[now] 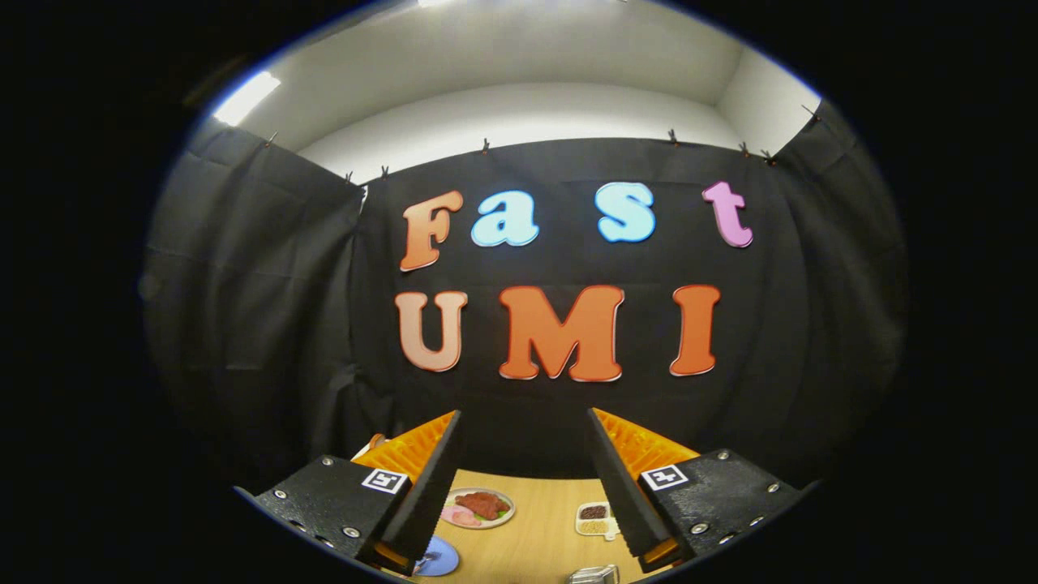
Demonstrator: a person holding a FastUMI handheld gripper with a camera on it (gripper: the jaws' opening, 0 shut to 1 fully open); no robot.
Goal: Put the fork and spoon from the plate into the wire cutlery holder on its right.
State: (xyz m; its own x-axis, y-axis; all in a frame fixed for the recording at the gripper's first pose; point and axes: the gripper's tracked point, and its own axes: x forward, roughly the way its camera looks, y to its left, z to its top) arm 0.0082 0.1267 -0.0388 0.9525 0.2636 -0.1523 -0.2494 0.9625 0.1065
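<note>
Fingers (525,487) spread wide, holding nothing, raised above wooden surface (543,519). Between them: plate (480,508) with food. Blue plate (438,558) nearer than it; wire cutlery holder (594,574) right of blue plate. Fork, spoon not discernible.

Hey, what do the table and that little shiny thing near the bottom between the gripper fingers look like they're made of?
The table looks like light wood or wood-look laminate: pale tan, smooth, matte, with faint grain. The shiny thing seems to be bright metal, judging by its silvery glints; it is too cut off to say more. The gripper hangs open above the table, its fingers holding nothing.
</note>
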